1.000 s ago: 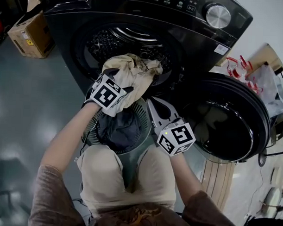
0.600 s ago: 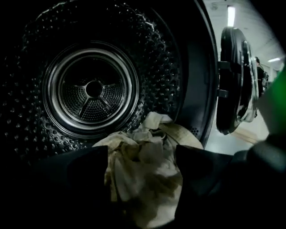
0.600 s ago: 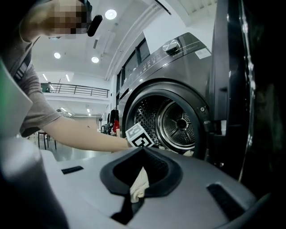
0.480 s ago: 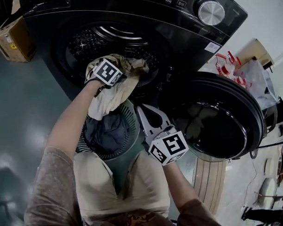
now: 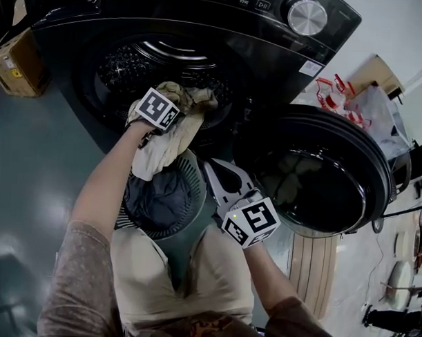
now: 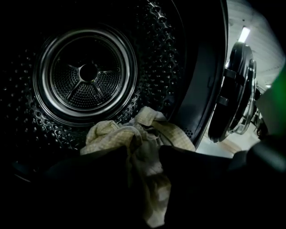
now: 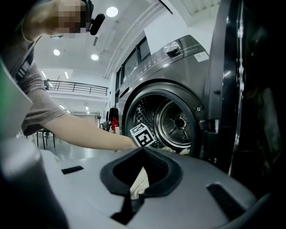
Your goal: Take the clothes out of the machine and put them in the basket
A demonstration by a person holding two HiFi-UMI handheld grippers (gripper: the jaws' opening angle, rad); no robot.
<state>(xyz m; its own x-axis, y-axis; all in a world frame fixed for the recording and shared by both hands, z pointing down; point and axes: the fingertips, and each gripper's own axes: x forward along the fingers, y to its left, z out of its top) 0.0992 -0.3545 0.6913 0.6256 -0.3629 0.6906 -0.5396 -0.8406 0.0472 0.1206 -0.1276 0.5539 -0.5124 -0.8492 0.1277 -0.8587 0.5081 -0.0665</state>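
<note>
A beige checked cloth (image 5: pixel 163 145) hangs from the mouth of the dark washing machine's drum (image 5: pixel 132 58) down over the round grey-green basket (image 5: pixel 204 199). My left gripper (image 5: pixel 194 103) reaches into the drum mouth. Its jaws have just been closing, and in the left gripper view (image 6: pixel 143 154) the same cloth (image 6: pixel 149 134) fills the gap between them, pinched. A dark garment (image 5: pixel 158 197) lies in the basket. My right gripper (image 5: pixel 212 166) hovers shut and empty beside the basket's right rim, aimed at the drum (image 7: pixel 176 123).
The machine's round door (image 5: pixel 314 182) stands open to the right, close to my right gripper. A cardboard box (image 5: pixel 14 61) sits on the floor at far left. Bags with red handles (image 5: pixel 338 100) lie behind the door. The person's knees are just below the basket.
My left gripper has gone from above the basket up to the drum mouth, and the beige cloth now trails from there. The right gripper has stayed put.
</note>
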